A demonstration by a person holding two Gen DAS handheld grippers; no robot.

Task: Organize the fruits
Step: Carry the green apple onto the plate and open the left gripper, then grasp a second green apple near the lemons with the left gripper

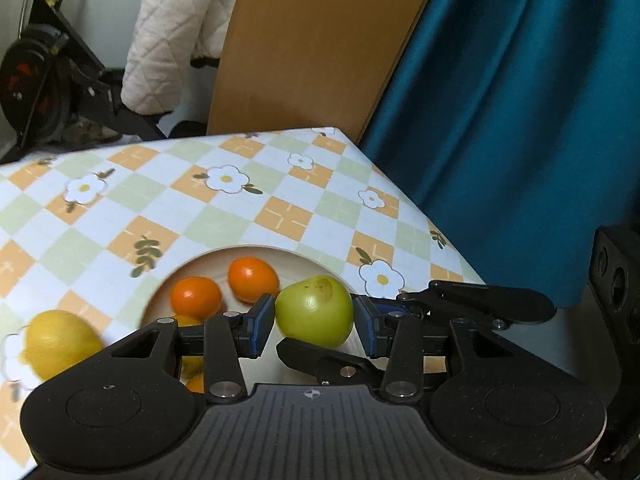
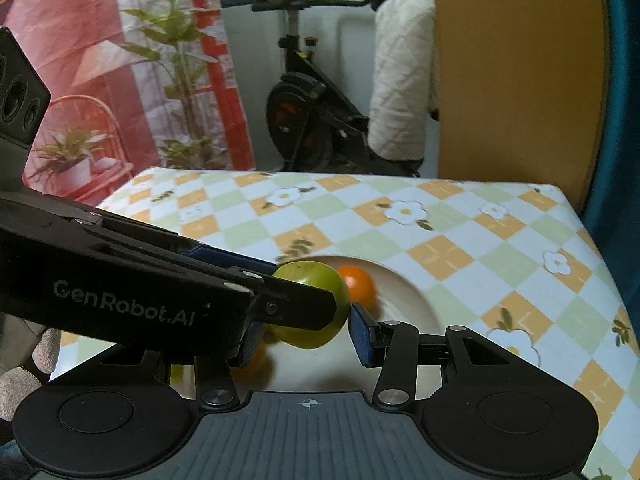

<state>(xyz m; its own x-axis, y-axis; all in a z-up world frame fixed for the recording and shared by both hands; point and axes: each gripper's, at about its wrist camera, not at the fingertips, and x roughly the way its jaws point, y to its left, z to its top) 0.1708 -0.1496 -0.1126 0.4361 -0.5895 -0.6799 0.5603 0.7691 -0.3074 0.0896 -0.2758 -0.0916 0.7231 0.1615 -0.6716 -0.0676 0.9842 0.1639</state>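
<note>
A green apple [image 1: 314, 312] with a brown blemish on top hangs just above a cream plate [image 1: 280, 252]. The blue pads of my left gripper [image 1: 314, 320] press on its two sides. My right gripper [image 2: 304, 336] is shut on the same apple [image 2: 316, 280], crossing the left one; its black fingers [image 1: 332, 362] show under and to the right of the fruit. The left gripper's fingers [image 2: 296, 308] hide part of the apple in the right wrist view. Two oranges [image 1: 196, 298] [image 1: 253, 280] lie on the plate [image 2: 408, 288]. A lemon [image 1: 60, 340] rests on the tablecloth left of the plate.
The table carries a checked floral cloth [image 1: 280, 216]; its far edge and right corner lie close behind the plate. A wooden board [image 1: 320, 40] and a teal curtain [image 1: 520, 120] stand behind it. An exercise bike [image 2: 312, 112] stands beyond the table. More yellow-orange fruit [image 1: 192, 364] shows under the left finger.
</note>
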